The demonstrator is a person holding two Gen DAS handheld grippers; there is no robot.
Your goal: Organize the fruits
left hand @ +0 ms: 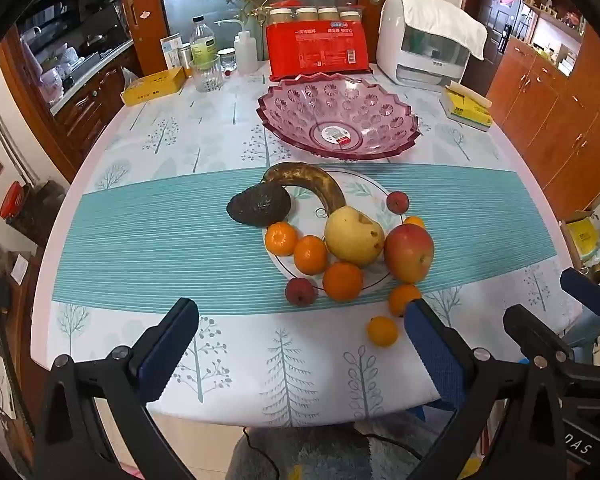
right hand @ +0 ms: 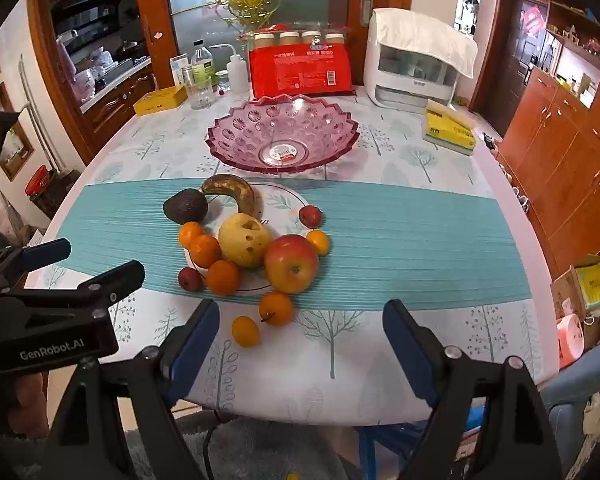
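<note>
Fruit piled on your plate (left hand: 364, 184), pink bowl (left hand: 338, 114) just behind it — holding no fruit.
Your left gripper (left hand: 300, 320) and right gripper (right hand: 300, 320) both hang spread wide at the near table edge, gripping nothing — two small oranges (right hand: 245, 331) lie loose between plate and fingers.

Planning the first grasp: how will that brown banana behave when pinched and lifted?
The banana looks overripe, mostly brown, so probably soft and easily bruised; pinch lightly. Its curve should keep it from rolling. One end touches the avocado and the other the pear, so lifting may nudge them.
</note>
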